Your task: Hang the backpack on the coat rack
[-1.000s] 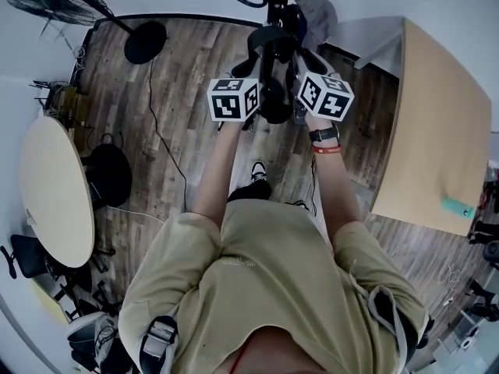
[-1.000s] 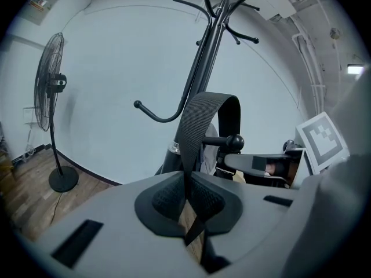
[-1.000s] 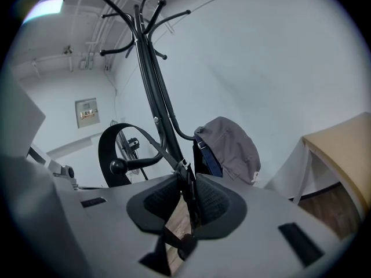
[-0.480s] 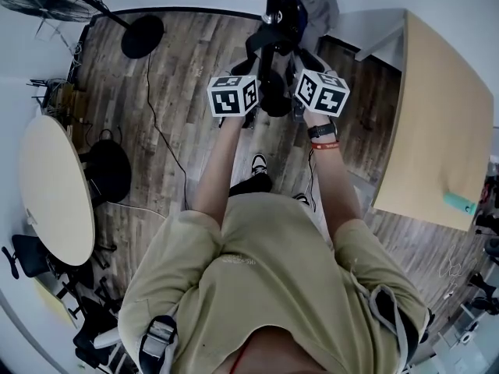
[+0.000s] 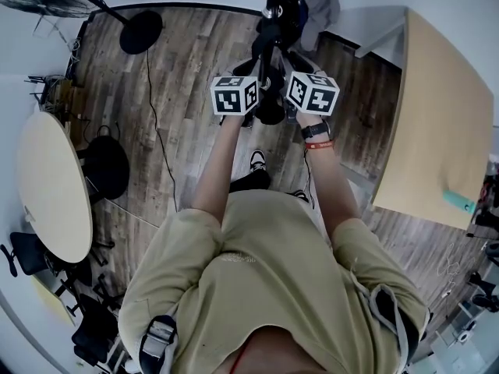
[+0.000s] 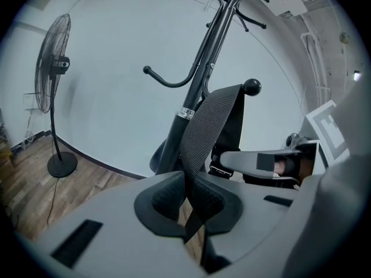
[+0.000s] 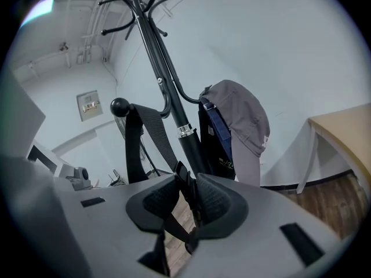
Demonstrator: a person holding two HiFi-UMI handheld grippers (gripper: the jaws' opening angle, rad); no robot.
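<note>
Hanging looks nearly finished, in our judgement. The webbed strap (image 6: 211, 120) already lies over the ball-tipped hook (image 6: 251, 87) of the coat rack (image 6: 207, 57). The dark bulk of the backpack (image 5: 271, 111) hangs close against the pole, between our two hands.

The left hand-held gripper (image 6: 188, 198) is clenched on the webbed strap just below the hook. The right hand-held gripper (image 7: 188, 204) has the buckled strap (image 7: 185, 179) between its pads. Its jaws have just been opening, yet the pads seem to touch the buckle on both sides. What is left, we think, is to let both straps go and draw the hands back, so that the hook alone carries the weight.

Room is tight near the pole. A grey cap (image 7: 240, 117) hangs on the rack just beside the straps at the right, and a free hook (image 6: 167, 86) sticks out at the left. Around our feet the floor (image 5: 179, 76) gives space to step back. The square tabletop (image 5: 444, 115) has its edge at our right, well apart, and the fan (image 6: 52, 68) stands well apart at the left.
</note>
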